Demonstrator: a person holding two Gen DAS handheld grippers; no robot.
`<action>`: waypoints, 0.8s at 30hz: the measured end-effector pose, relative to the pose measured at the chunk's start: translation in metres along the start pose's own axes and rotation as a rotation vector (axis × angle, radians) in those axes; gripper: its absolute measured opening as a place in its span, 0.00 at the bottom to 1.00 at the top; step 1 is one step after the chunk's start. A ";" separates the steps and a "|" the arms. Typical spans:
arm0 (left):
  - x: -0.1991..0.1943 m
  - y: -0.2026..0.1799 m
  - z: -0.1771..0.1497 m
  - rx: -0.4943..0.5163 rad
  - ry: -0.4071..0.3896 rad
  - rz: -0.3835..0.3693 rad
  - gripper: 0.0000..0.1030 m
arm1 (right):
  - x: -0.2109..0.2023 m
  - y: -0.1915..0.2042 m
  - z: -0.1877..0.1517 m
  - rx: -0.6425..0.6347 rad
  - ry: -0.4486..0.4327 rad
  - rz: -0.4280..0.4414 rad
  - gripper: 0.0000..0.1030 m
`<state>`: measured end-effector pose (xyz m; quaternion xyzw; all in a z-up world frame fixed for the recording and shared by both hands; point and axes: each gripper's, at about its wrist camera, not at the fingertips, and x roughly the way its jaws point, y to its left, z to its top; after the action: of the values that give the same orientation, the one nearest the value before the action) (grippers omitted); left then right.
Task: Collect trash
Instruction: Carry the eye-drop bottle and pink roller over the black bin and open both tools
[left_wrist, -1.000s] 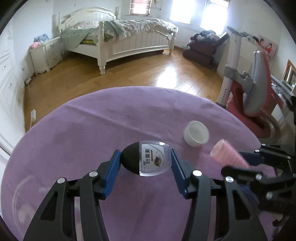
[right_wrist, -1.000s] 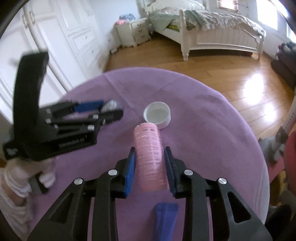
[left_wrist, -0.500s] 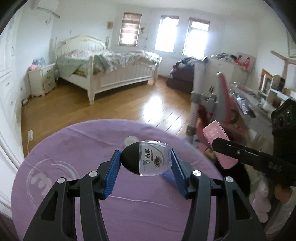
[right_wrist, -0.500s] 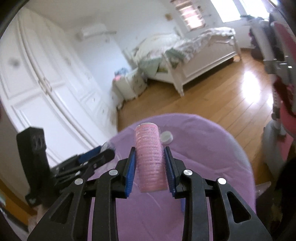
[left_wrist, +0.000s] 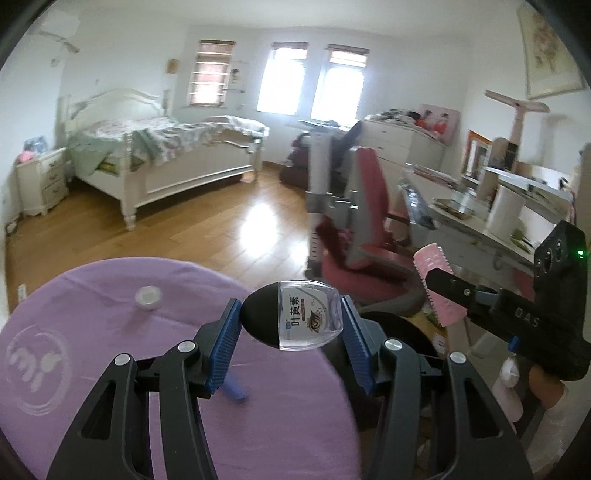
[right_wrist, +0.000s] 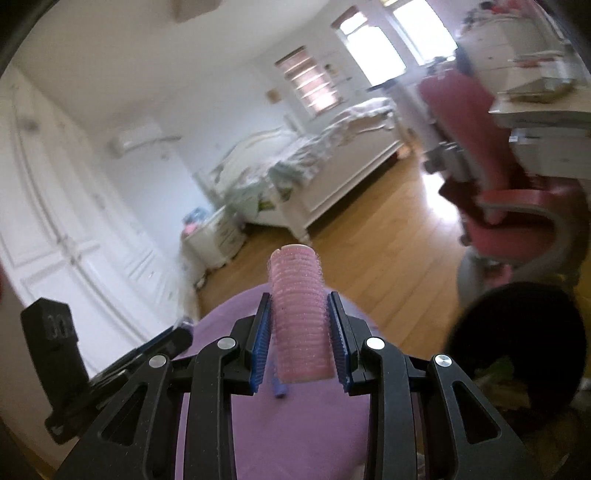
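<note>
Two pieces of trash are lifted off the purple table (left_wrist: 110, 406): a pink hair roller (right_wrist: 301, 314) clamped lengthwise in the right gripper (right_wrist: 300, 339), and a small eye-drop bottle (left_wrist: 295, 319) pinched crosswise in the left gripper (left_wrist: 291, 349). Past the table's right edge a dark round bin (right_wrist: 517, 350) sits low, nearer the right gripper.

The little bottle (left_wrist: 308, 319) shows a label reading "叶黄素" in white on blue. The right hand-held gripper (left_wrist: 439, 291) carries the letters "DAS" on its black body.

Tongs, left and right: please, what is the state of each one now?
Left tongs: shut on the eye-drop bottle.
Right tongs: shut on the pink hair roller.
</note>
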<state>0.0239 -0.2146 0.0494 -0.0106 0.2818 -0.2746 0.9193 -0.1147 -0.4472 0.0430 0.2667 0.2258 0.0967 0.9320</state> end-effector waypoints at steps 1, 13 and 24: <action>0.004 -0.007 0.001 0.010 0.003 -0.012 0.52 | -0.007 -0.009 0.003 0.010 -0.008 -0.009 0.30; 0.051 -0.087 0.003 0.090 0.042 -0.165 0.52 | -0.059 -0.110 0.013 0.132 -0.106 -0.139 0.30; 0.086 -0.117 -0.008 0.111 0.097 -0.212 0.52 | -0.055 -0.141 0.006 0.191 -0.107 -0.186 0.30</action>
<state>0.0206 -0.3572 0.0194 0.0237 0.3077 -0.3857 0.8695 -0.1515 -0.5844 -0.0085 0.3370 0.2074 -0.0263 0.9180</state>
